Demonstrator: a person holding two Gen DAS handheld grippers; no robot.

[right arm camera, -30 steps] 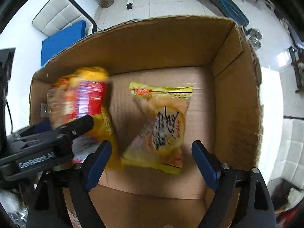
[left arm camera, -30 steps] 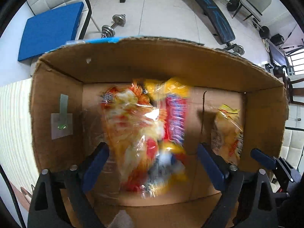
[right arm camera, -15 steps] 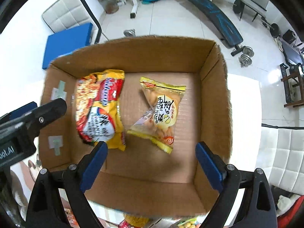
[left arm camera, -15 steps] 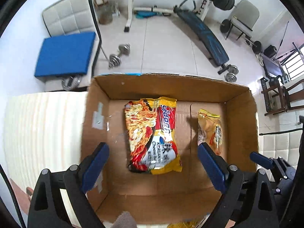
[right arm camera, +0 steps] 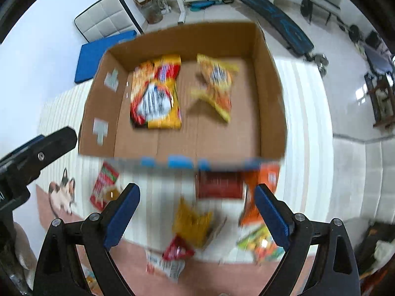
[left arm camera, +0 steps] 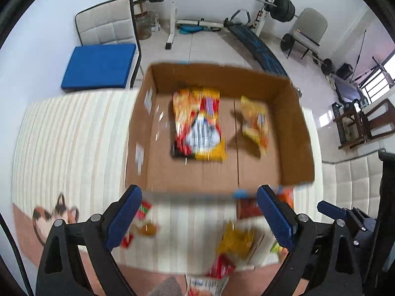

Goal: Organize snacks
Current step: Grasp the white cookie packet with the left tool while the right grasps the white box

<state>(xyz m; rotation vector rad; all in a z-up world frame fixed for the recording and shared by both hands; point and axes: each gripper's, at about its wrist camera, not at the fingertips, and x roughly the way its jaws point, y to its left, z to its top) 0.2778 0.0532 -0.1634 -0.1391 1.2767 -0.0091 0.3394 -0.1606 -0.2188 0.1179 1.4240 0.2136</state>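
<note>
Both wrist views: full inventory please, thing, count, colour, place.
cardboard box: 1, brown, open, on the striped mat
noodle pack: 1, red and yellow, box floor, left
snack bag: 1, yellow-orange, box floor, right
loose snack packs: several, blurred, mixed colours, on the mat beside the box
striped mat: 1, cream, under the box
blue cushion: 1, on a chair behind
weight bench: 1, black, background
left gripper: open, empty
right gripper: open, empty
</note>
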